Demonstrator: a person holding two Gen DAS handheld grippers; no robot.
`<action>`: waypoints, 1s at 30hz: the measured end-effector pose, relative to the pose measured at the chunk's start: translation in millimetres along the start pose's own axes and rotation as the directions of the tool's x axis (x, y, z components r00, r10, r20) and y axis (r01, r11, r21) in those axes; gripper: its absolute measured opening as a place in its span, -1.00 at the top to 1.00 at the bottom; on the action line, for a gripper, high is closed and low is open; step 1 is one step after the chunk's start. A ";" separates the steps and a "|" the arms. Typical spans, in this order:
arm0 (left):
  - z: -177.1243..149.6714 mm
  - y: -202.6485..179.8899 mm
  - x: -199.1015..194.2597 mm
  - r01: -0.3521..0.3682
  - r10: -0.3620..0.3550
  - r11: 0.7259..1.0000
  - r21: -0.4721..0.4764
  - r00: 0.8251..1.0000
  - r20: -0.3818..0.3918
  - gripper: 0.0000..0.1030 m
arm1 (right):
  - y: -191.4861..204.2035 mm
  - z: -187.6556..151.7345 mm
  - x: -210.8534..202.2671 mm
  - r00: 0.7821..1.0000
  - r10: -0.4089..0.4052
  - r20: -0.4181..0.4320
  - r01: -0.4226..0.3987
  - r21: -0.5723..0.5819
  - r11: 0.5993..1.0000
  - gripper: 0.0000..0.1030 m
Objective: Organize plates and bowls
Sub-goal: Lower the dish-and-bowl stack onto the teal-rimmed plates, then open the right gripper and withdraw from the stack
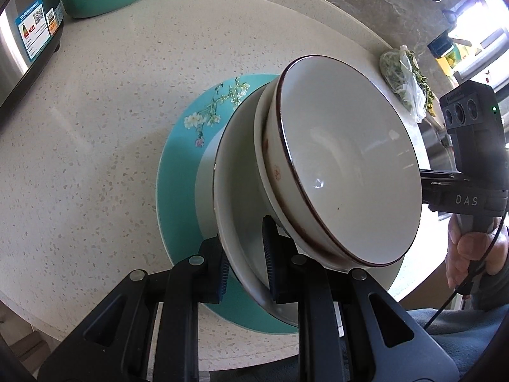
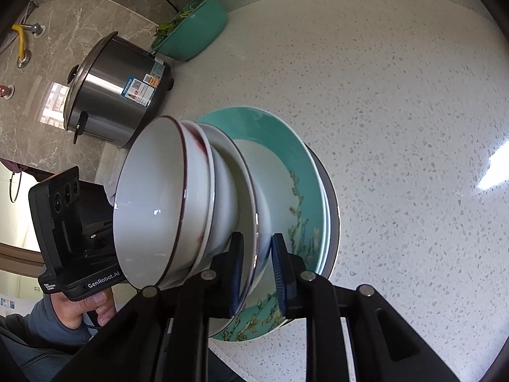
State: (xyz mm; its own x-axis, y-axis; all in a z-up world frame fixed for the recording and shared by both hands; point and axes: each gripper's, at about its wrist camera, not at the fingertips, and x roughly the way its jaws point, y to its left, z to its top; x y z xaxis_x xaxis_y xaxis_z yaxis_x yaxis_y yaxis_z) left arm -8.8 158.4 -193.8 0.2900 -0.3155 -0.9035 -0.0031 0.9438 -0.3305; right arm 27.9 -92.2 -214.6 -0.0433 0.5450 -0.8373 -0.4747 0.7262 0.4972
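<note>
The speckled countertop (image 1: 95, 121) carries a teal plate (image 1: 178, 146), steel cooker (image 2: 117, 92) and green basin (image 2: 194, 31).

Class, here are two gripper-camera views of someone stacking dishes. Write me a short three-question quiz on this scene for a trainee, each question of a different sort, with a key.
1. True or false: the left gripper and the right gripper both straddle the rim of the same wide white bowl.
2. Multiple choice: what lies directly under the bowls? A) a wooden tray B) a turquoise flowered plate C) a metal lid
3. Fill in: the steel pot stands on the counter next to a ____ basin holding leafy greens.

Key: 1 true; 2 B; 3 green. In 1, each gripper has one finger inside the rim and one outside; whether the pads press it cannot be told.
</note>
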 end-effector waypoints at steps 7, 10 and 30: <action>-4.7 1.9 -3.2 -0.002 0.002 1.000 -0.004 1.000 0.014 0.65 | 1.1 -2.3 -0.7 1.000 0.002 0.009 -0.002 0.004 1.000 0.56; -7.5 2.0 -7.6 -0.002 0.001 1.000 0.005 1.000 0.024 0.64 | 2.7 -5.4 -2.0 1.000 -0.008 0.014 0.008 0.005 1.000 0.55; -34.4 -44.9 -140.4 -0.226 0.258 0.965 -0.136 0.915 0.309 -1.00 | 28.2 -21.1 -119.2 0.978 -0.052 0.202 0.065 -0.058 0.996 -1.00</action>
State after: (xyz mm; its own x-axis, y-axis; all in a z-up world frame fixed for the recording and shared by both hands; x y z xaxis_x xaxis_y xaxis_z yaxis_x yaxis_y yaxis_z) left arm -82.3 157.0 -61.4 0.5604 -0.0150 -0.8281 -0.1988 0.9682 -0.1520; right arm 1.1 -145.5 -105.6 0.1600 0.5796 -0.7991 -0.5265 0.7349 0.4276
